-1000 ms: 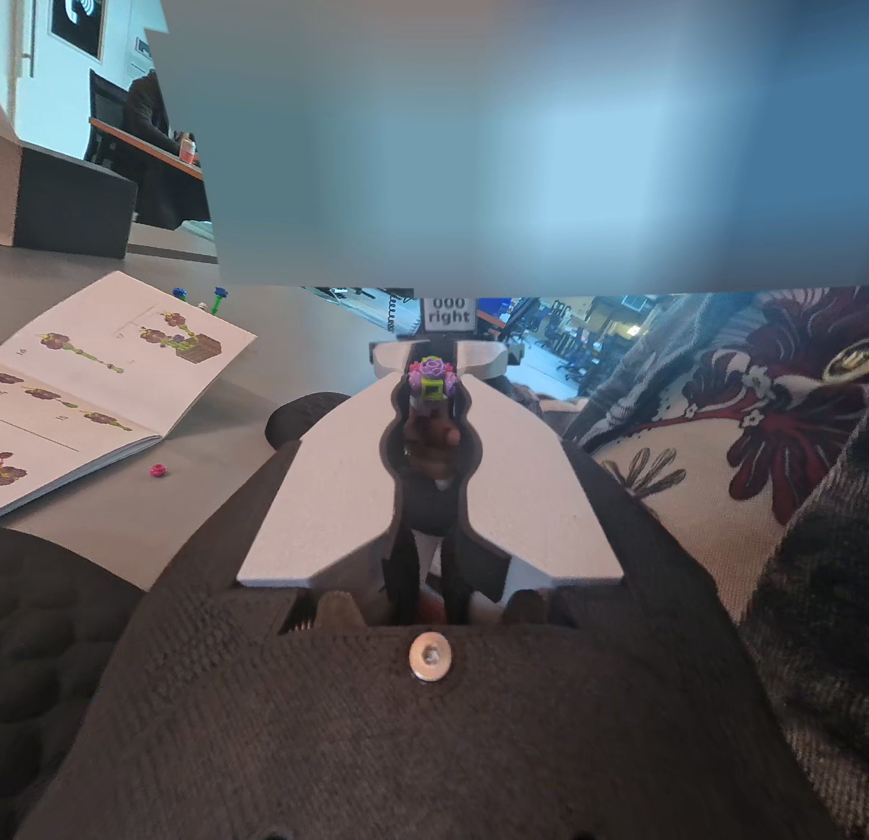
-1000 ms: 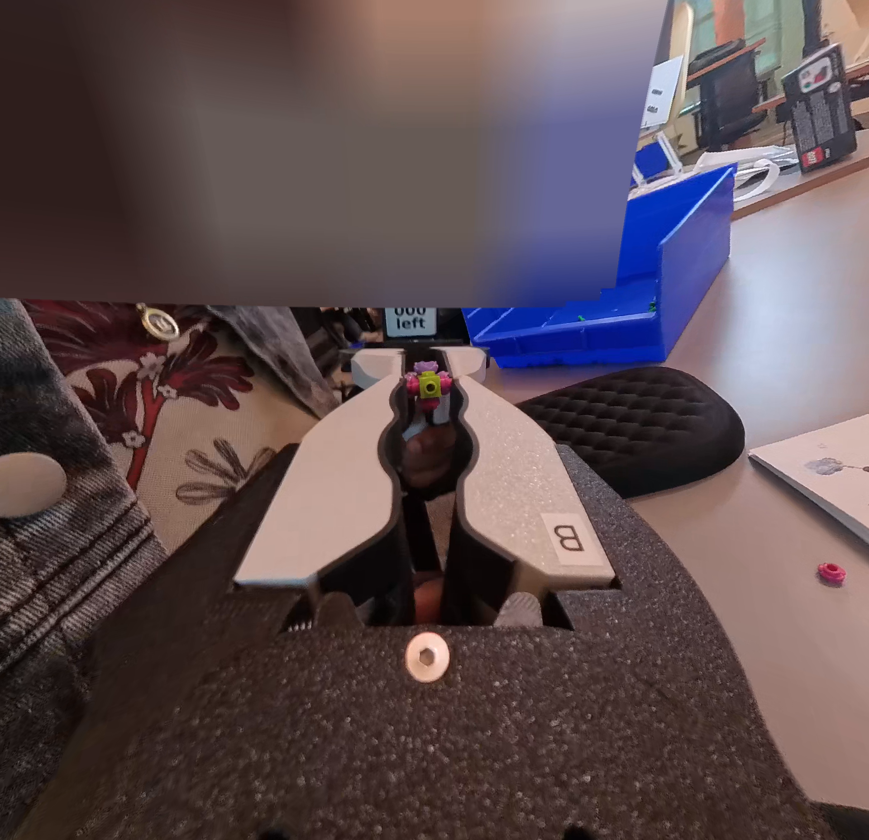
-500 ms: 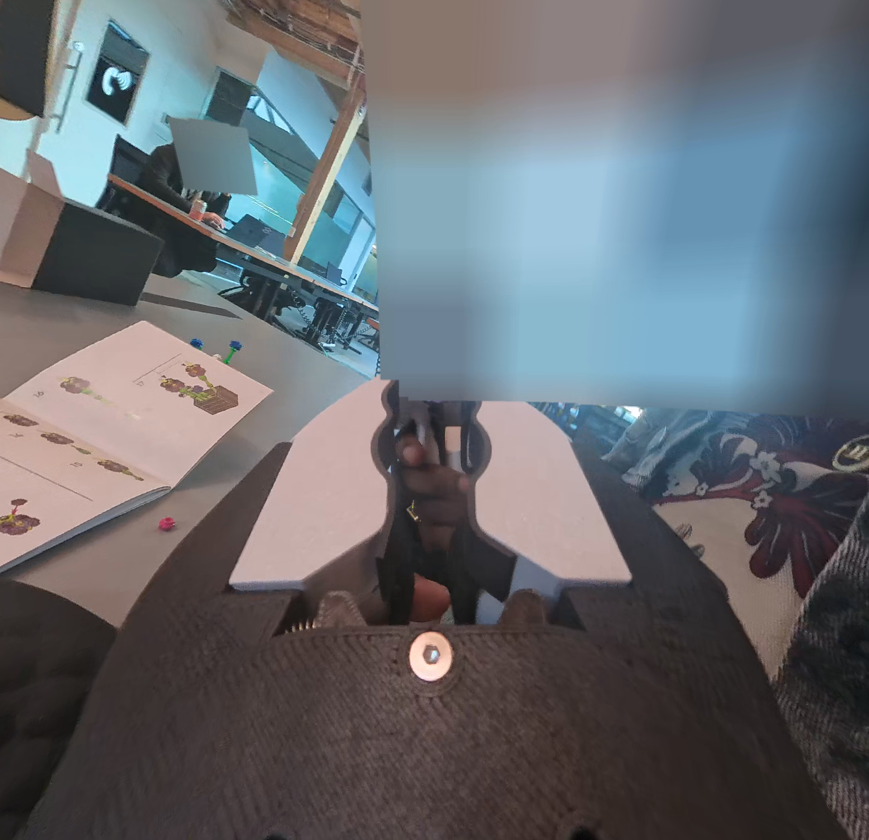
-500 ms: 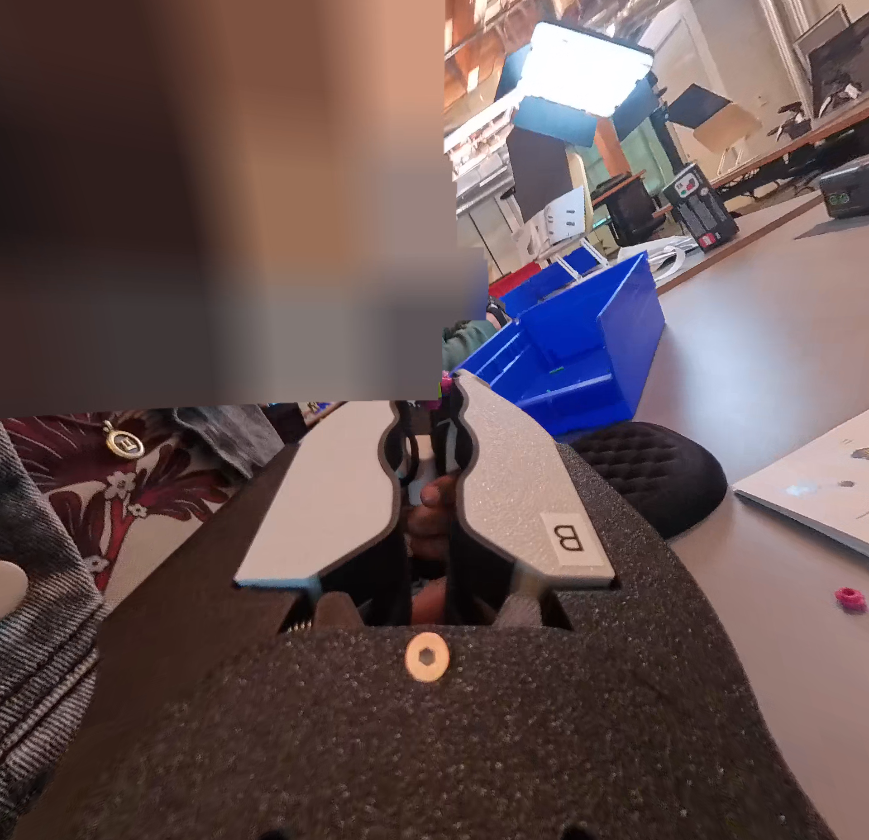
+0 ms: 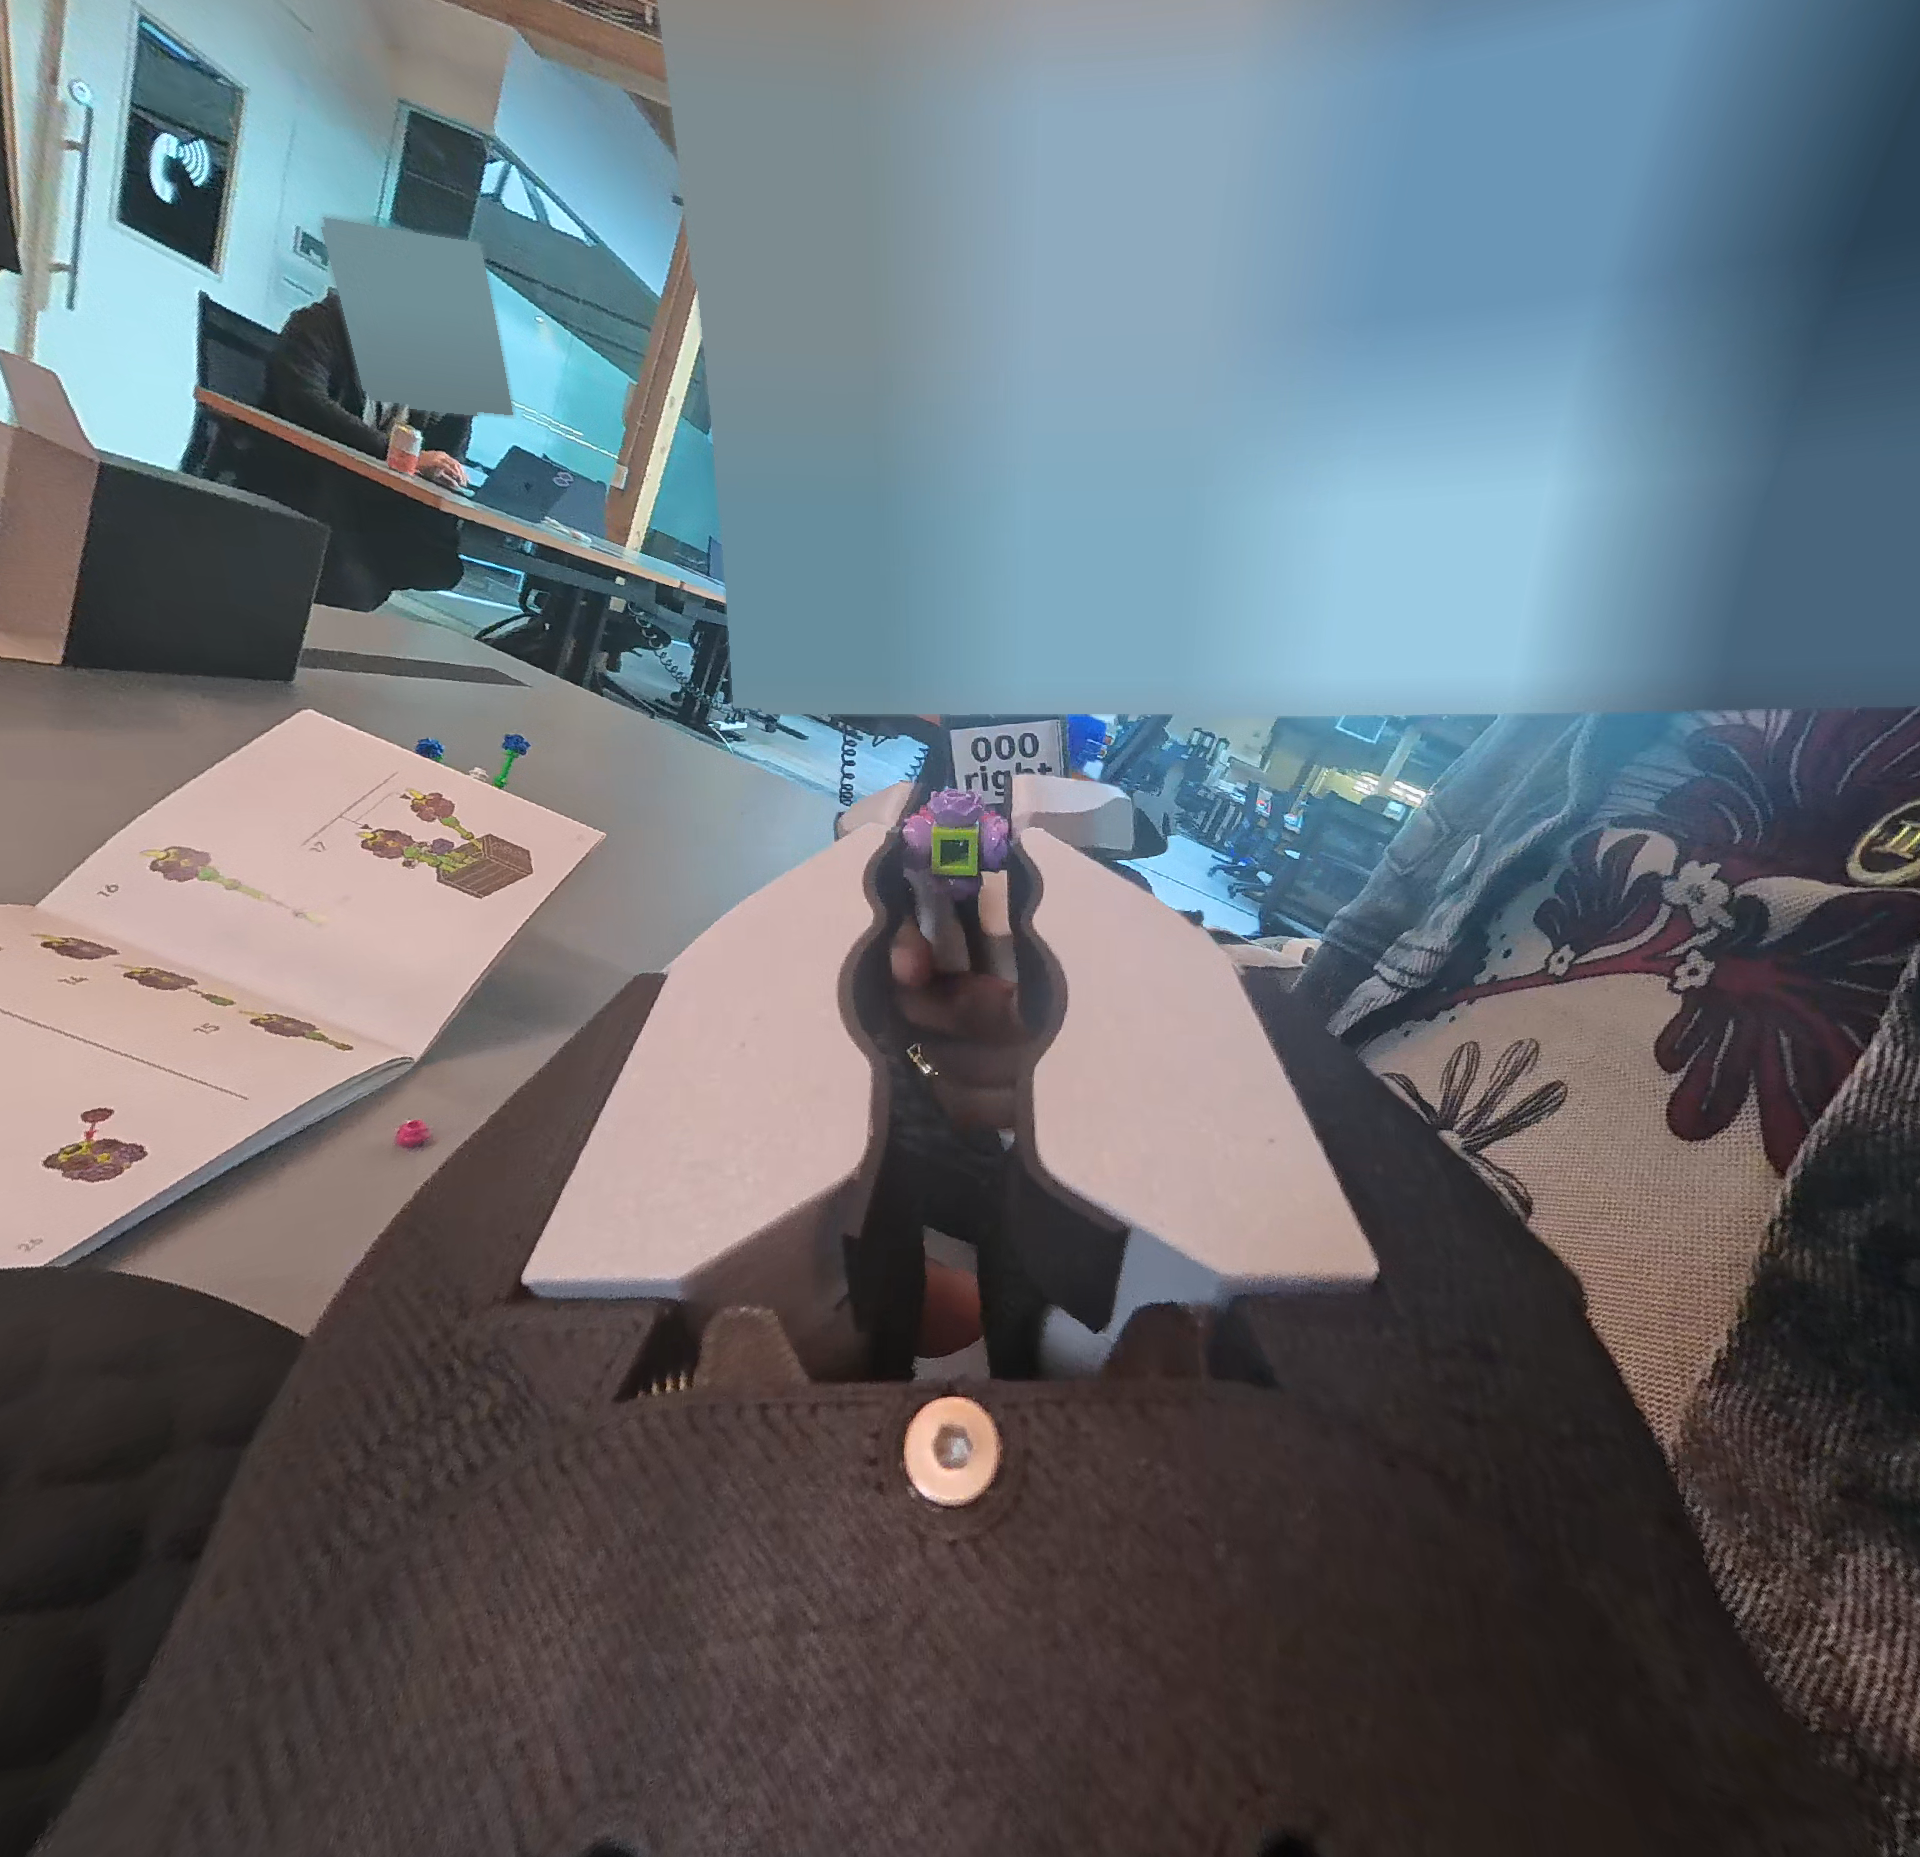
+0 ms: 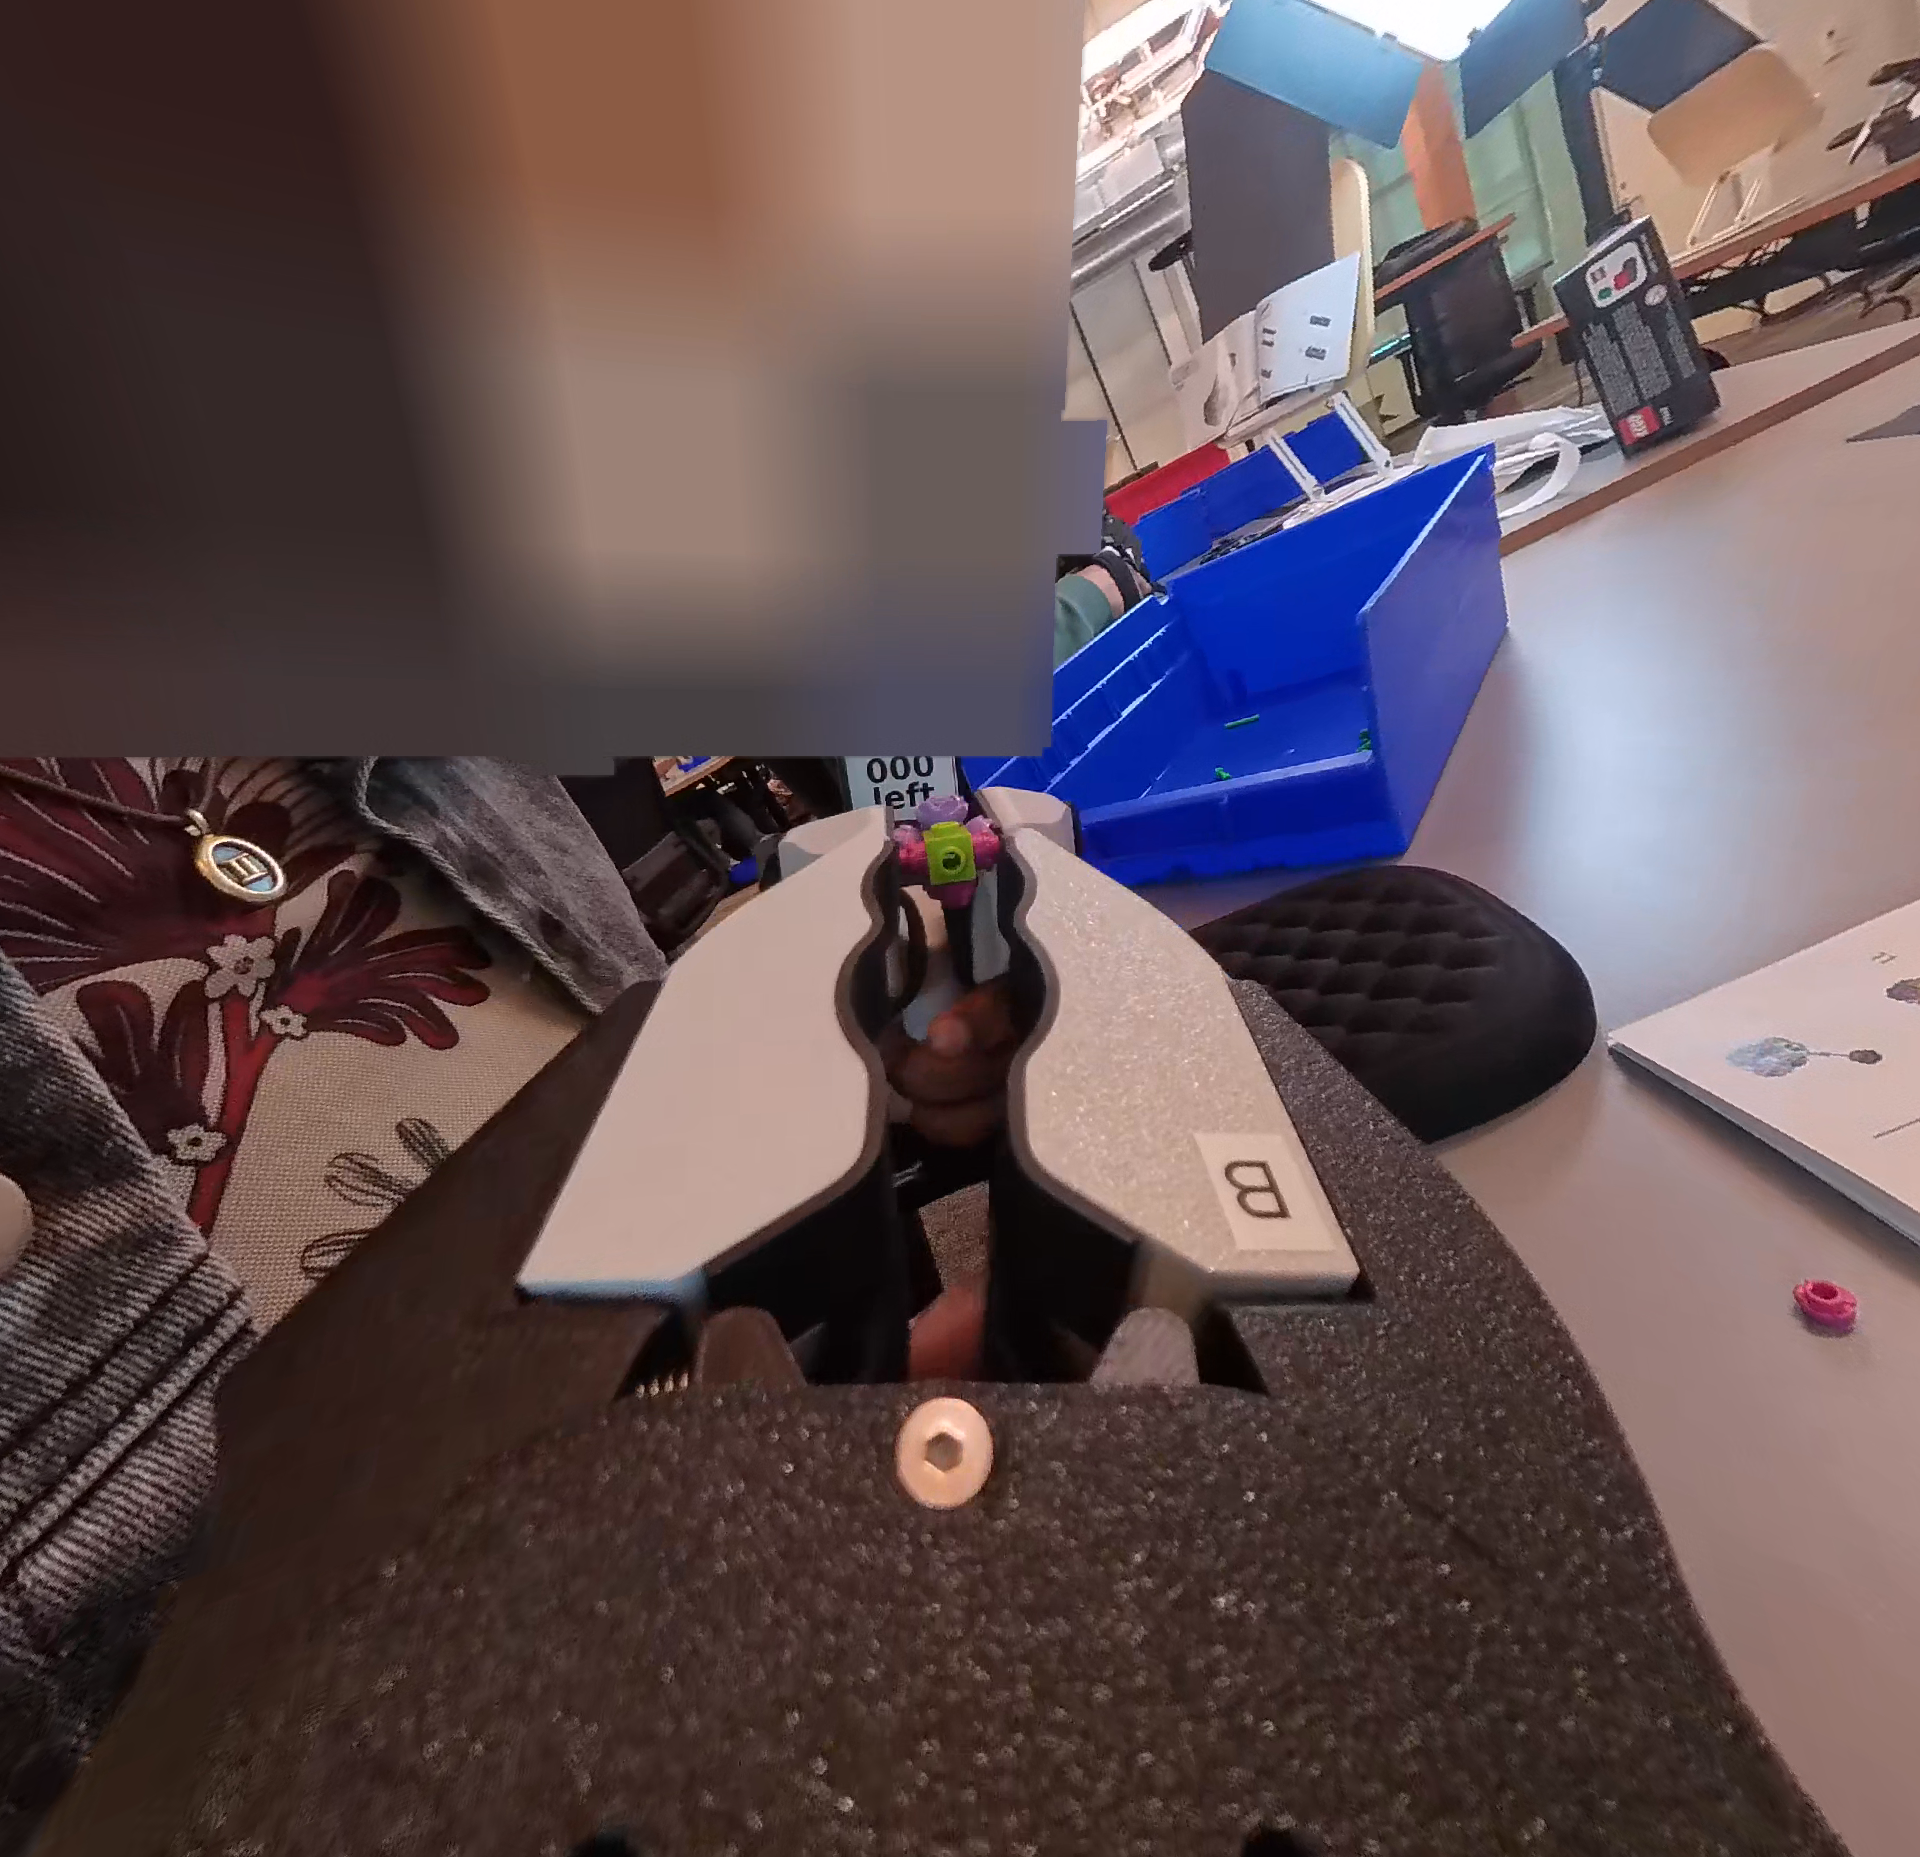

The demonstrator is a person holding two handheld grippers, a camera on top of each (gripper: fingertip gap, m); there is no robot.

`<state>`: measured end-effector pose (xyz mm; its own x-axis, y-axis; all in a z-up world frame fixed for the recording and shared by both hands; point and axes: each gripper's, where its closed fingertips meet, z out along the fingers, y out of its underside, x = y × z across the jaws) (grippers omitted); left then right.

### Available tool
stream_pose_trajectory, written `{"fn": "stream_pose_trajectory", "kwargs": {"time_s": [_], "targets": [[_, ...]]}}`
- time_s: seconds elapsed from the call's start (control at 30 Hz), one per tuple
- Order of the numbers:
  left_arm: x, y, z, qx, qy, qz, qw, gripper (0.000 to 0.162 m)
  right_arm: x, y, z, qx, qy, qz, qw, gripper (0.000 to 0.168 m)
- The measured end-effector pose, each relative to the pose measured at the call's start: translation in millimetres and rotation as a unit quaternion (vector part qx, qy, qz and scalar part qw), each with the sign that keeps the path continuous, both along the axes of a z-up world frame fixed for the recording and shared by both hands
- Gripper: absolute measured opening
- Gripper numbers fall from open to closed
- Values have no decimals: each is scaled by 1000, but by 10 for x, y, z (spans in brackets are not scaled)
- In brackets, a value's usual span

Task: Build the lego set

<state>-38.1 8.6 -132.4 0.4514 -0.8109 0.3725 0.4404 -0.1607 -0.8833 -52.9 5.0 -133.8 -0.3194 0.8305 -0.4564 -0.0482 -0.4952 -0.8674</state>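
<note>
A small lego flower cluster (image 5: 954, 849), built of a lime-green block with purple and magenta blossoms around it, is held up off the bench (image 5: 665, 831) between the tips of both claws, which are met nose to nose. In the left wrist view the block's hollow square face is turned toward that camera; in the right wrist view (image 6: 948, 853) a studded face is presented instead. The cluster's axis is thus laid along the line joining the two claws, roughly level. A lavender blossom is seated on top.

The left claw (image 5: 954, 872) is seen closed down with its tips against the sides of the cluster. The right claw (image 6: 948, 872) is likewise drawn together on the same cluster. Each opposing claw is visible just beyond the piece.

To the left of the left claw, an open instruction booklet (image 5: 260, 955) is laid flat on the bench, and a loose magenta round piece (image 5: 414, 1134) is noted near its lower corner. Two small blue-topped flower stems (image 5: 509, 758) are stood beyond the booklet's far edge. To the right of the right claw, a black quilted pad (image 6: 1403, 986) is placed, with a blue bin (image 6: 1434, 664) behind it. A floral-patterned garment (image 6: 260, 976) is recorded on the opposite side.
</note>
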Motion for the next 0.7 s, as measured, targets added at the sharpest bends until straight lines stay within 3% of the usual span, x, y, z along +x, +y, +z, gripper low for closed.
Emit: {"fn": "stream_pose_trajectory", "kwargs": {"time_s": [0.23, 0.3, 0.33, 0.4, 0.5, 0.7], "targets": [[-2, -30, -21, 18, 12, 0, 1000, 17, 4, -51, -23, 7, -32, 29, 999, 18], [-67, 12, -26, 35, 42, 37, 998, 17, 16, 24, -65, 24, -82, 33, 996, 34], [-107, 34, -43, 37, 64, 54, 996, 17, 39, 93, -134, 39, -123, 35, 991, 34], [-181, 79, -76, 41, 108, 98, 988, 17, 112, 327, -451, 91, -256, 30, 962, 27], [-223, 141, -152, 39, 164, 153, 974, 17, 228, 798, -915, 208, -408, -7, 889, 19], [-228, 149, -203, 29, 171, 159, 972, 17, 70, 983, -1210, 294, -460, 14, 838, 10]]}}
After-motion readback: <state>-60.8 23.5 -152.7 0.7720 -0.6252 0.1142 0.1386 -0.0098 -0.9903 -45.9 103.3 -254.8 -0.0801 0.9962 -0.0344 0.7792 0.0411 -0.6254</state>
